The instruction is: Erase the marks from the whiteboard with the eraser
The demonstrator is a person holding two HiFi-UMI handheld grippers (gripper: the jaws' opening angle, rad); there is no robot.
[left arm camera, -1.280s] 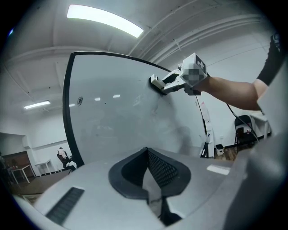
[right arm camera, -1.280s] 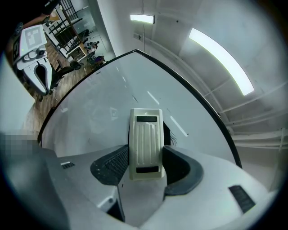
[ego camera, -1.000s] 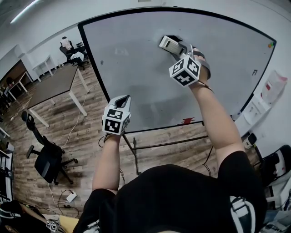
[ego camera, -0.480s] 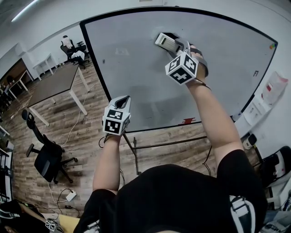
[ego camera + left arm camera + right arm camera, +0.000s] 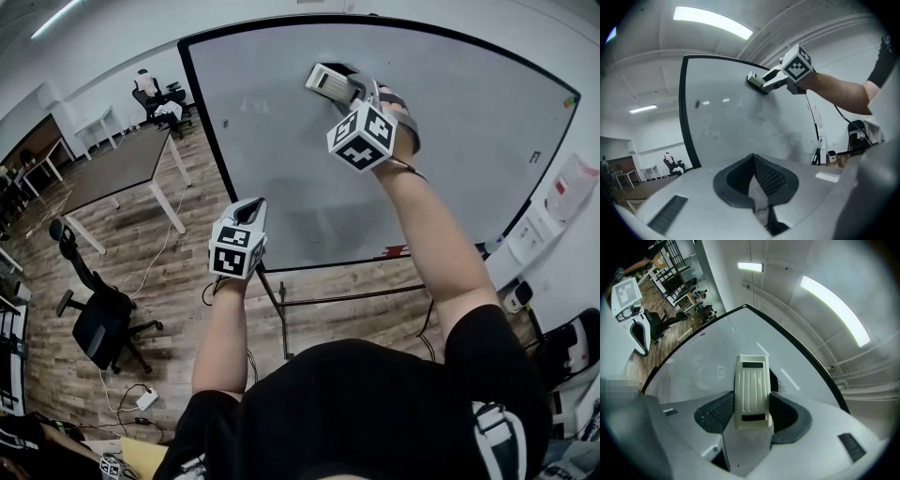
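No lettering, brand name or number is legible anywhere in the room. The left marker cube (image 5: 233,258) and the right marker cube (image 5: 361,137) carry only black-and-white square patterns, not characters. The cream eraser (image 5: 751,390) shows ribbing and two dark slots on its back, with no maker's name to be read. Faint small marks on the whiteboard (image 5: 281,141) are too small to make out, as is the red-and-white print on a wall sheet (image 5: 572,183) to its right.
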